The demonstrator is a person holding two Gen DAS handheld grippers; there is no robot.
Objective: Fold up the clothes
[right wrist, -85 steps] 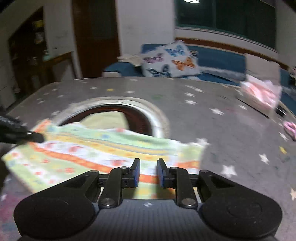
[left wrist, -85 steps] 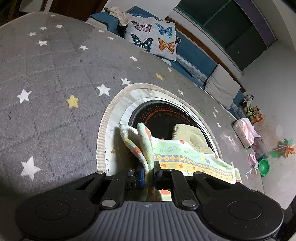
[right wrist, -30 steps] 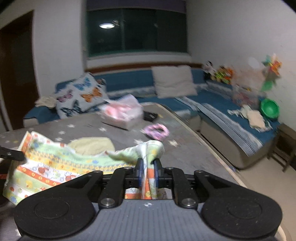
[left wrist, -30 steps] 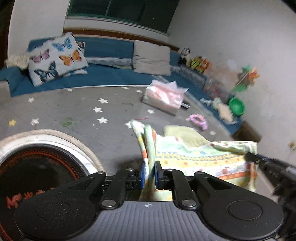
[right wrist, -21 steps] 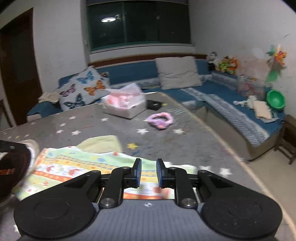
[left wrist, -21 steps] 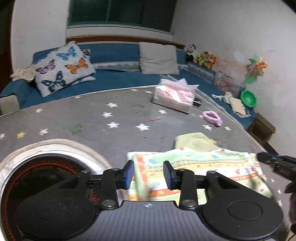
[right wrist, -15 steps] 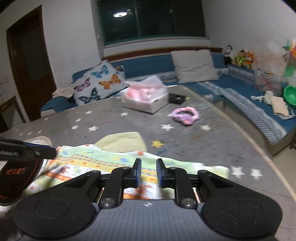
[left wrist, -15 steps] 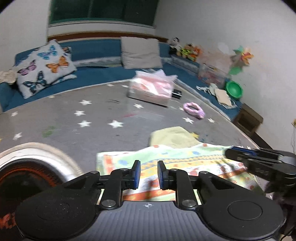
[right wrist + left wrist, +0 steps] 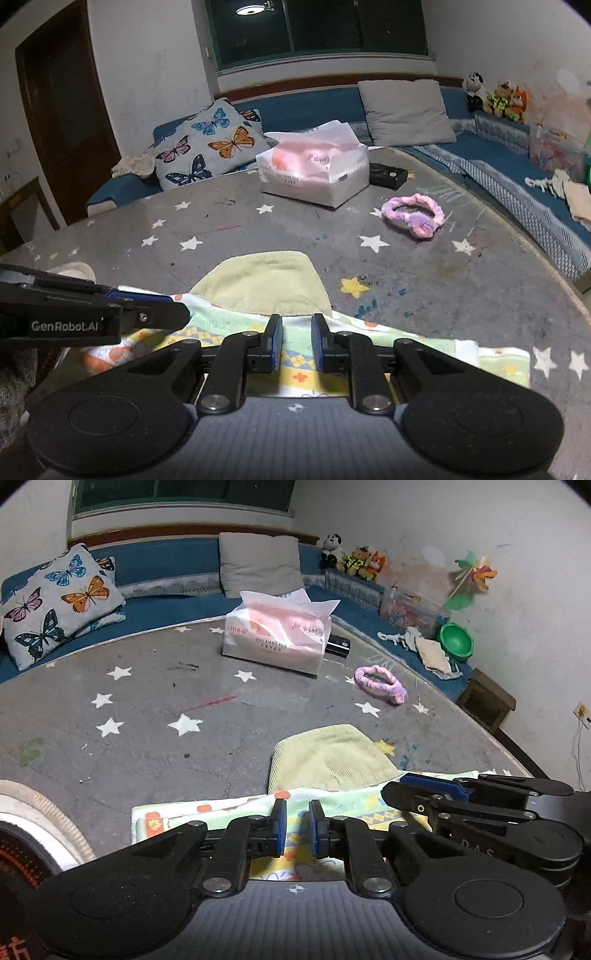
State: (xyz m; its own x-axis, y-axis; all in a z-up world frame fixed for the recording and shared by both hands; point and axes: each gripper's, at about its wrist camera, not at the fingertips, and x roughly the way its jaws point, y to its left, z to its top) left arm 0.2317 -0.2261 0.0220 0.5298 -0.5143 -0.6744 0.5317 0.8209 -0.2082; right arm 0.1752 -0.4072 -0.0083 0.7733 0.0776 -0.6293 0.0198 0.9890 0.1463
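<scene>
A patterned cloth (image 9: 221,808) lies flat on the grey star-printed table cover (image 9: 147,720), spread just beneath both grippers. It is pale green and cream, banded with yellow diamond stripes and dotted with small orange and red motifs — its left edge shows a doubled, folded layer. Its far edge overlaps a pale yellow ribbed cloth (image 9: 266,282) that rests on the table just beyond it.

The left gripper (image 9: 296,825) hovers over the cloth with its blue-padded jaws parted by a narrow gap, nothing between them. The right gripper (image 9: 296,341) sits likewise above the cloth's middle, jaws apart and empty — in each view the other gripper reaches in from the side, close over the fabric.

Farther back stand a pink tissue pack (image 9: 277,635), a purple scrunchie (image 9: 412,214) and a butterfly cushion (image 9: 210,147) on the blue sofa (image 9: 480,155).
</scene>
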